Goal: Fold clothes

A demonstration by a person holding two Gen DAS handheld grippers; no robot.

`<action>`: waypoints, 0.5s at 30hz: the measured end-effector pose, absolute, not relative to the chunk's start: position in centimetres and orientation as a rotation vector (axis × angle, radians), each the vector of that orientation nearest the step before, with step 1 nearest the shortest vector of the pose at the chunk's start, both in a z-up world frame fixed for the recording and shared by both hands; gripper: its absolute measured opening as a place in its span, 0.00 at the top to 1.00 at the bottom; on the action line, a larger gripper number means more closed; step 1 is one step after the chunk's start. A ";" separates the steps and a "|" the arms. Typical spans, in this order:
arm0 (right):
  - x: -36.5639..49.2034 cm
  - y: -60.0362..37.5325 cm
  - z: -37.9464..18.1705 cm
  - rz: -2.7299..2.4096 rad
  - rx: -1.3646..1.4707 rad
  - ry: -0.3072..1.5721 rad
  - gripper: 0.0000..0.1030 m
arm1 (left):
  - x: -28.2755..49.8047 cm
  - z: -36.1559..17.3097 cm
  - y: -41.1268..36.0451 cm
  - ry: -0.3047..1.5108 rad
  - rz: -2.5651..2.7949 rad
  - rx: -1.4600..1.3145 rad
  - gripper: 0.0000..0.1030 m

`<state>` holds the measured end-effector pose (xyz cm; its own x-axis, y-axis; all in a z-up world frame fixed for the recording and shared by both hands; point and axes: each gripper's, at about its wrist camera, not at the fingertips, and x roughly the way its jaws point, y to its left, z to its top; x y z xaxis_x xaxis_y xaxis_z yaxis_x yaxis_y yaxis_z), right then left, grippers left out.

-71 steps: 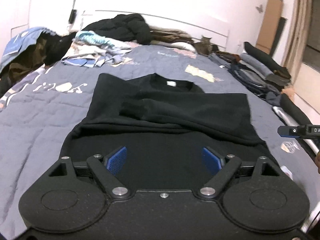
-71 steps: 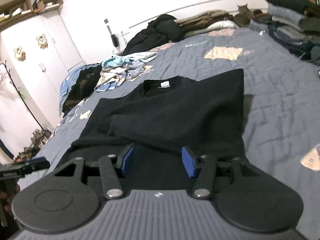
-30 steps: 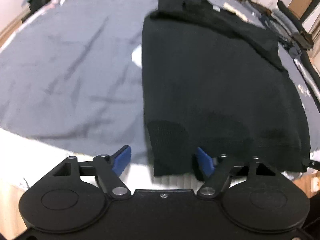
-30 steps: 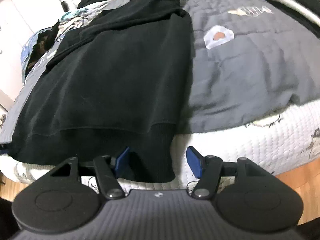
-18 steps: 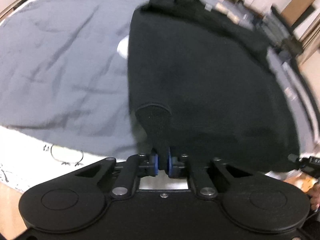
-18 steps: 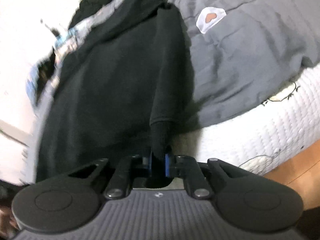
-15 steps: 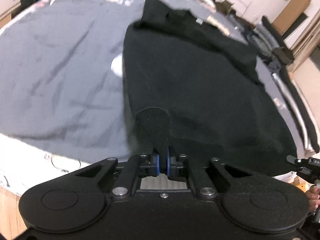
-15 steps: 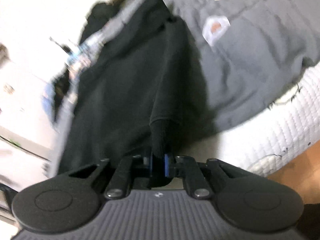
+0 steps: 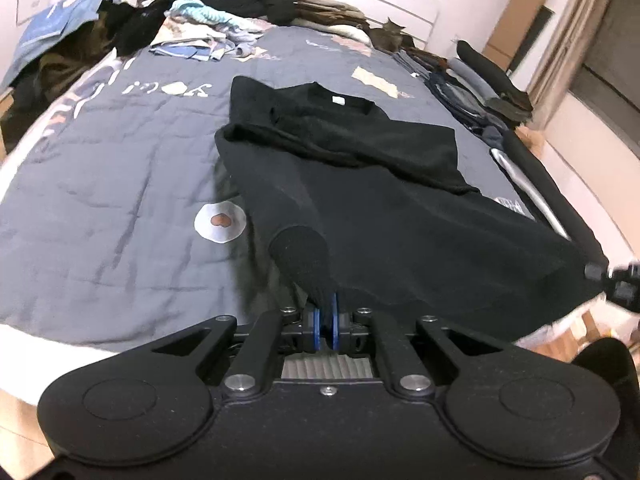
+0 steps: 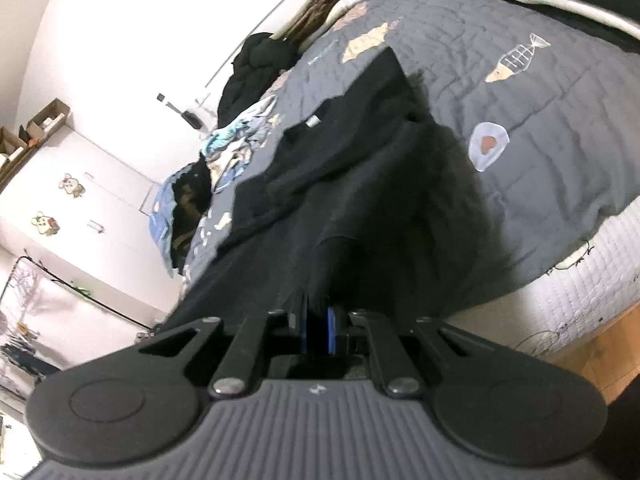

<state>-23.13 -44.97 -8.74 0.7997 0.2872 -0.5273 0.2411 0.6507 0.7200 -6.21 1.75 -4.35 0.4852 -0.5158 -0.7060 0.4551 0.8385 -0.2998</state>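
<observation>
A black sweatshirt [image 9: 380, 184] lies on the grey quilted bed [image 9: 100, 184], collar far from me, sleeves folded across its chest. My left gripper [image 9: 327, 316] is shut on the ribbed hem at the sweatshirt's left corner and holds it lifted off the bed. My right gripper [image 10: 318, 322] is shut on the hem at the right corner of the sweatshirt [image 10: 360, 184], also lifted. The right gripper's tip shows at the far right of the left wrist view [image 9: 612, 276].
A heap of loose clothes [image 9: 208, 24] lies at the head of the bed. Folded dark garments [image 9: 480, 84] are stacked along the bed's right side. A white wardrobe [image 10: 72, 200] stands to the left. The bed's white mattress edge [image 10: 580, 280] and wooden floor [image 10: 608, 344] are below.
Both grippers shut on the hem corners, which hung over the bed's edge. They have since raised the hem and carried it up over the bed.
</observation>
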 end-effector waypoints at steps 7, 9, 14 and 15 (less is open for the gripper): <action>-26.1 -45.6 -5.7 0.056 0.861 0.736 0.92 | -8.4 -2.6 3.3 0.922 -0.633 -0.087 0.95; -26.6 -46.0 -5.9 0.055 0.871 0.754 0.92 | -8.1 -2.7 3.5 0.934 -0.640 -0.096 0.95; -24.3 -47.0 -8.0 0.047 0.922 0.792 0.92 | -4.7 -3.4 2.3 0.947 -0.634 -0.126 0.95; -23.4 -47.3 -8.3 0.047 0.931 0.795 0.92 | -3.6 -3.6 1.9 0.948 -0.631 -0.128 0.95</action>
